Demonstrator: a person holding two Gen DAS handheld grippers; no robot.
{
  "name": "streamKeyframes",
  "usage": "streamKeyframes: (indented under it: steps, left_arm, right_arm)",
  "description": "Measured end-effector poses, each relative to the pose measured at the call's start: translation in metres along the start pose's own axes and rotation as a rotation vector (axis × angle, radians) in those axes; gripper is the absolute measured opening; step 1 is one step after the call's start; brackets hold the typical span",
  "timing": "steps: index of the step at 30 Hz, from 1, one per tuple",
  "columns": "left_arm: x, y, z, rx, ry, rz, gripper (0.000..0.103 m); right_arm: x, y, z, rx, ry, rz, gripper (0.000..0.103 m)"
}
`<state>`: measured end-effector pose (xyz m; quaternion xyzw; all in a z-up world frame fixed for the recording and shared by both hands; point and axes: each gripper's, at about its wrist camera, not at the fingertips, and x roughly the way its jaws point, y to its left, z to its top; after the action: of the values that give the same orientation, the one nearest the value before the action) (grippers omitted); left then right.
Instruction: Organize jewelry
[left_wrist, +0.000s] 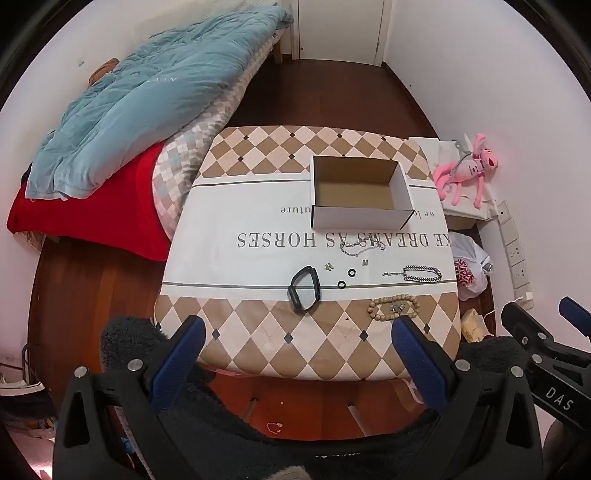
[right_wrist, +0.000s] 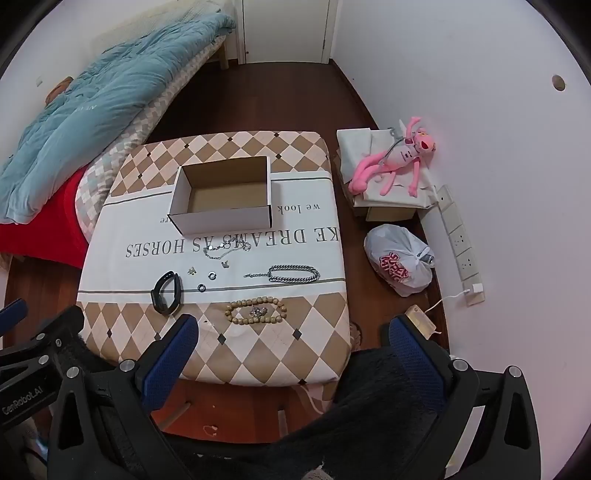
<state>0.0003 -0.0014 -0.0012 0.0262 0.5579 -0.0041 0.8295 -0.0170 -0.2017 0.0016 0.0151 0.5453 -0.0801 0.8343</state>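
Nothing is sorted yet: the box (left_wrist: 360, 192) near the table's (left_wrist: 258, 343) far edge sits empty, all jewelry (left_wrist: 393, 308) lies toward the near edge, and both grippers (left_wrist: 299, 354) (right_wrist: 291, 354) hover released, holding nothing

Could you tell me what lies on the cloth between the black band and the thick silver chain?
Two small black rings lie between the black band and the thick chain, clearest in the right wrist view.

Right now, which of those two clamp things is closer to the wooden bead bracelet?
The right gripper, by a little. The wooden bead bracelet lies just beyond its open fingertips, slightly left of centre. The left gripper, also open, sits further left, so the bracelet is ahead near its right finger.
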Motion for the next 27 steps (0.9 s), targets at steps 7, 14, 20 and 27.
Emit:
streamKeyframes:
  steps: [7,14,20,27]
  left_arm:
    - [0.001,0.002,0.000,0.001,-0.014,-0.034,0.103]
    - [0.001,0.002,0.000,0.000,-0.020,-0.031,0.103]
    - [0.001,0.002,0.000,0.001,-0.021,-0.033,0.103]
    - [-0.007,0.001,0.003,0.005,-0.031,-0.036,0.103]
  right_arm:
    - [-0.001,-0.001,0.000,-0.002,-0.003,-0.006,0.103]
    - [-0.003,-0.001,0.001,-0.002,-0.005,-0.006,0.103]
    - [-0.003,-0.002,0.000,-0.002,-0.007,-0.007,0.103]
    - [-0.003,-0.002,-0.001,-0.003,-0.010,-0.009,0.103]
